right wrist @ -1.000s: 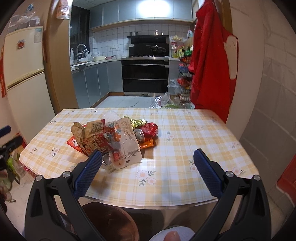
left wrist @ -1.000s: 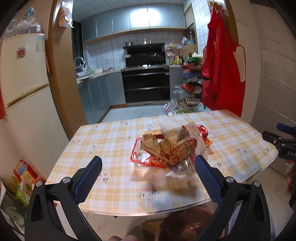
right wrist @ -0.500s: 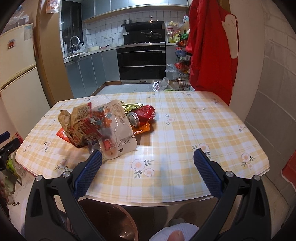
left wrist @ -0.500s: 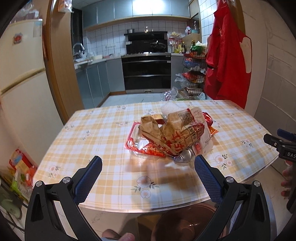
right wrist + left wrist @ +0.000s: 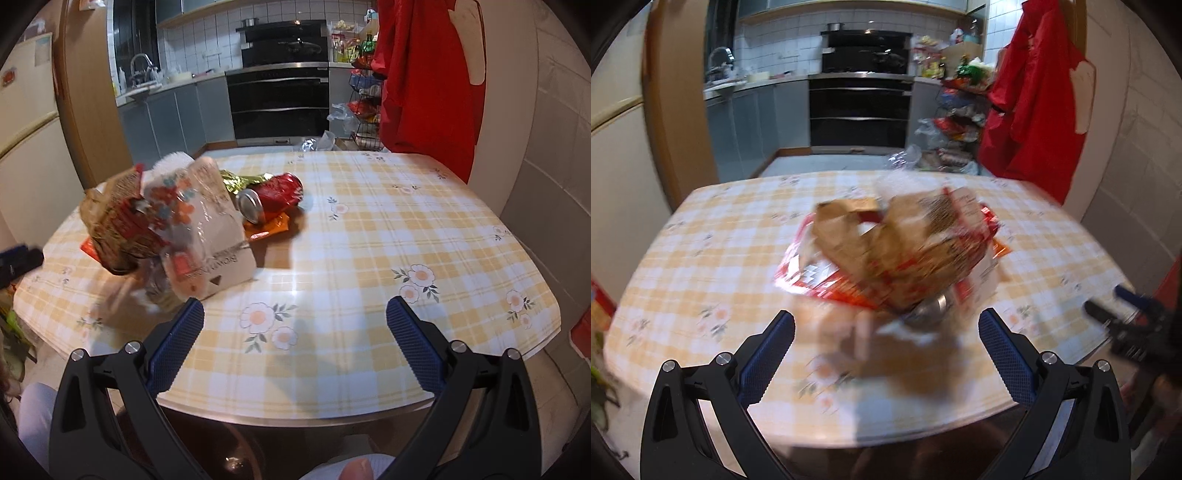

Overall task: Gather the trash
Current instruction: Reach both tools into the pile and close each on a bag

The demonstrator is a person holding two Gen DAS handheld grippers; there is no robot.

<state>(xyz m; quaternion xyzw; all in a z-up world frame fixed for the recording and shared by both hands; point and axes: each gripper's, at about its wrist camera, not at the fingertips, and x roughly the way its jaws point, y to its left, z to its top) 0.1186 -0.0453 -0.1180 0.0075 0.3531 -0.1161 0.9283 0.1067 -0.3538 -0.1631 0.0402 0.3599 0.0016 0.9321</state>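
Observation:
A pile of trash lies on the checked table: brown paper bags, red wrappers and a silver can end. The view is motion-blurred. My left gripper is open and empty, just short of the pile. In the right wrist view the pile sits at the left, with a white carton, a crushed red can and gold foil. My right gripper is open and empty over the table's near edge, to the right of the pile.
A brown bin stands under the table's near edge. A red apron hangs on the right wall. A kitchen with an oven lies beyond. A fridge stands at the left. The right gripper shows in the left wrist view.
Both grippers have moved forward toward the table and the pile looms larger. Both stay open and empty.

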